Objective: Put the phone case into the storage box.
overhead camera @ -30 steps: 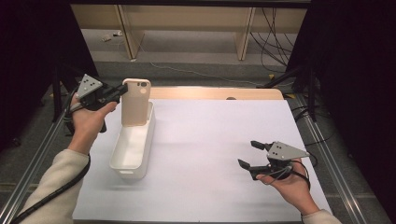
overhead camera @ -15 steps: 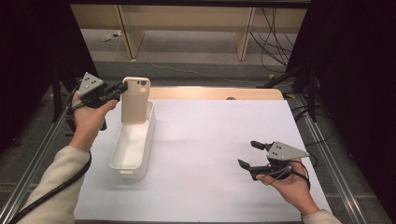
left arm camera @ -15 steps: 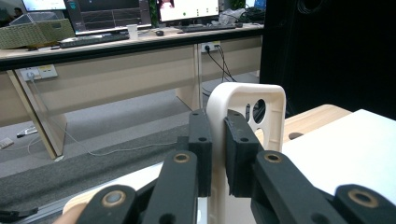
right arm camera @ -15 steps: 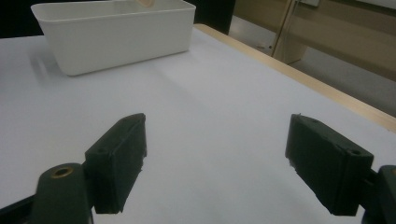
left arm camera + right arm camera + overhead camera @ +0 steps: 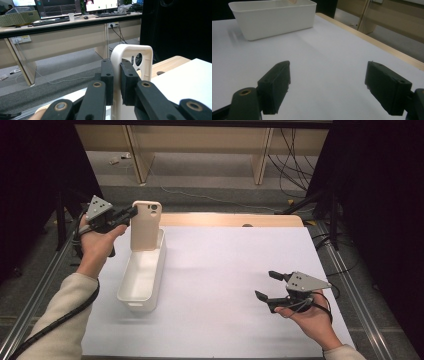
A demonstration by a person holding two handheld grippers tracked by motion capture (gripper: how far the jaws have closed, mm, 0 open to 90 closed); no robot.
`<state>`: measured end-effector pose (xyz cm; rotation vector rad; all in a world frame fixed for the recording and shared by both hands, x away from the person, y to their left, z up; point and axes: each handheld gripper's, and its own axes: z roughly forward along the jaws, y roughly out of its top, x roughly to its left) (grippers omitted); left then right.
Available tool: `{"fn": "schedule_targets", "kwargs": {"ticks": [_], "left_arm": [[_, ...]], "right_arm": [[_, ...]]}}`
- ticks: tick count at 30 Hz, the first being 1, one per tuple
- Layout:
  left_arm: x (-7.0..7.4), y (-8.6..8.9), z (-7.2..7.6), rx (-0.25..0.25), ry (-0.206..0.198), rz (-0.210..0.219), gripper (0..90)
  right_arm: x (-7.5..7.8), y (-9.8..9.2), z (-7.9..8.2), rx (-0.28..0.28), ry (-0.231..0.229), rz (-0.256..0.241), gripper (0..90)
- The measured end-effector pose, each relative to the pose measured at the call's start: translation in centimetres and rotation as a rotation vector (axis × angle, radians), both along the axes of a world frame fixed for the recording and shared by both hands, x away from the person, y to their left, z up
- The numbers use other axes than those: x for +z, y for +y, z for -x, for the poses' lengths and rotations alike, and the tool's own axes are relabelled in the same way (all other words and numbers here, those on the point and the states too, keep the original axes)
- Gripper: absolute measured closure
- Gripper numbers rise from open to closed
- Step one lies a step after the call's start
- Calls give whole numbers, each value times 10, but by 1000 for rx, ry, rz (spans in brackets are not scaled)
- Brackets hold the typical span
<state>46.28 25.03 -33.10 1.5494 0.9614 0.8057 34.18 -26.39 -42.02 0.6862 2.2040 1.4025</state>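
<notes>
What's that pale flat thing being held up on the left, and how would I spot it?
Start at the white table and find the long white tub near its left edge. Standing upright over the tub's far end, pinched at one edge by the left gripper, is a cream phone case. Its rounded corners and camera cutout near the top set it apart from the plain tub.
</notes>
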Motion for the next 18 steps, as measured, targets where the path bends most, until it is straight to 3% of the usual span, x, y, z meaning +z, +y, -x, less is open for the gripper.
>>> {"fn": "schedule_targets", "kwargs": {"ticks": [18], "left_arm": [[-2,0,-8,3,2,-8,821]], "right_arm": [[0,0,0,2,0,-1,218]]}}
